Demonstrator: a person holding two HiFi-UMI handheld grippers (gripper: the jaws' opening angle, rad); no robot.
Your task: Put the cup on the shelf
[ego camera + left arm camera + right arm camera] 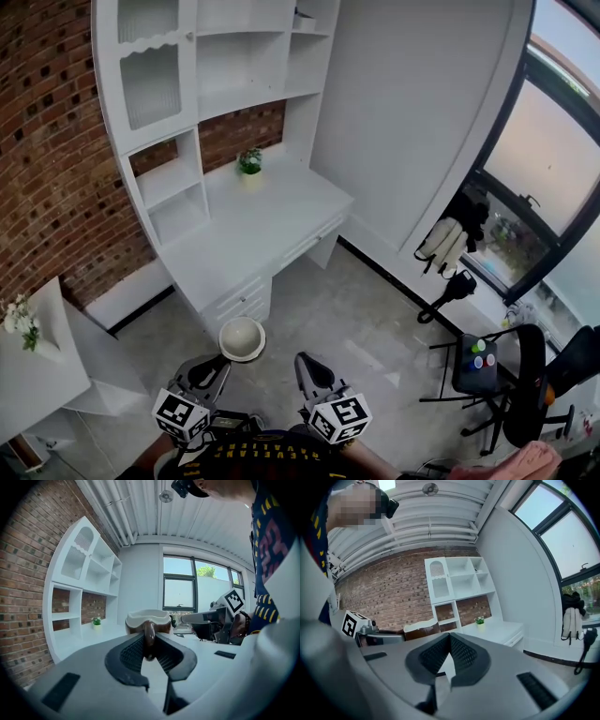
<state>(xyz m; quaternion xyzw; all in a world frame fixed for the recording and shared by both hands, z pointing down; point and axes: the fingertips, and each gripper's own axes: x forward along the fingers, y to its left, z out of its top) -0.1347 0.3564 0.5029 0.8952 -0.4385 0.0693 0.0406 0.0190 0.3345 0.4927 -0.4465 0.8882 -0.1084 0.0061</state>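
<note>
A brown cup with a white inside [242, 339] hangs low in front of the white desk [272, 230]. My left gripper [221, 364] is shut on its handle. In the left gripper view the handle [149, 639] is pinched between the two jaws, with the cup's bowl [147, 619] just beyond them. The tall white shelf unit [220, 56] stands on the desk against the brick wall, well ahead of the cup. My right gripper [307, 364] is beside the left one, shut and holding nothing, its tips meeting [450, 638]. In the right gripper view the cup [423, 629] shows to the left.
A small potted plant [249, 162] sits at the back of the desk. A low white table with flowers [26, 328] stands at the left. A dark chair [487, 367] stands by the window at the right. A bag and gloves [452, 239] hang near the window.
</note>
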